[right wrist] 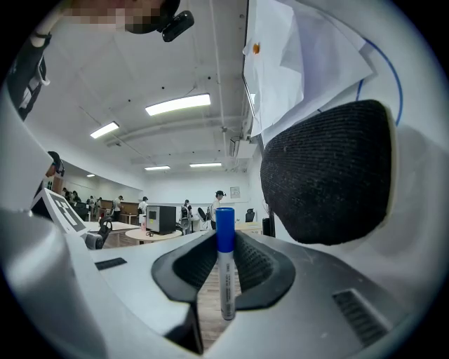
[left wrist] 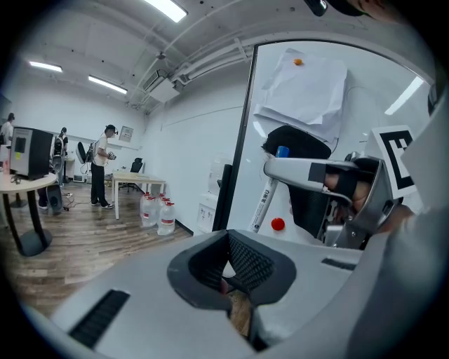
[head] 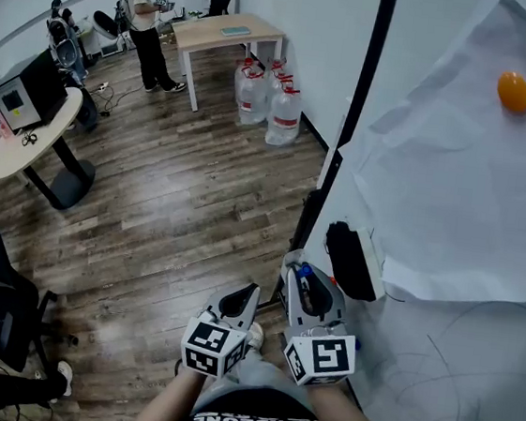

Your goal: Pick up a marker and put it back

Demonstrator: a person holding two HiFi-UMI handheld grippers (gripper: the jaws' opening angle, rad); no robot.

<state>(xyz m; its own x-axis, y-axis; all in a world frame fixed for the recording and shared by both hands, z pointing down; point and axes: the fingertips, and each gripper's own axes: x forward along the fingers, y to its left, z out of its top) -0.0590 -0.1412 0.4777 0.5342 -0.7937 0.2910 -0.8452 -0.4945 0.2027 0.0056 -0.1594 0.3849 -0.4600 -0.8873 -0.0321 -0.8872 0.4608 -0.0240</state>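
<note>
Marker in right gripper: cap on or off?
On: the blue cap covers the top end of the marker, held upright between the jaws of the right gripper.

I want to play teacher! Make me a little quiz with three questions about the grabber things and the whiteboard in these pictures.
1. Pick one. The right gripper holds: A) a spoon, B) a blue-capped marker, C) a cup.
2. True or false: the left gripper has nothing between its jaws.
3. Fill the gap: the small round object on the white paper is coloured ____.

Key: 1 B; 2 true; 3 orange.
</note>
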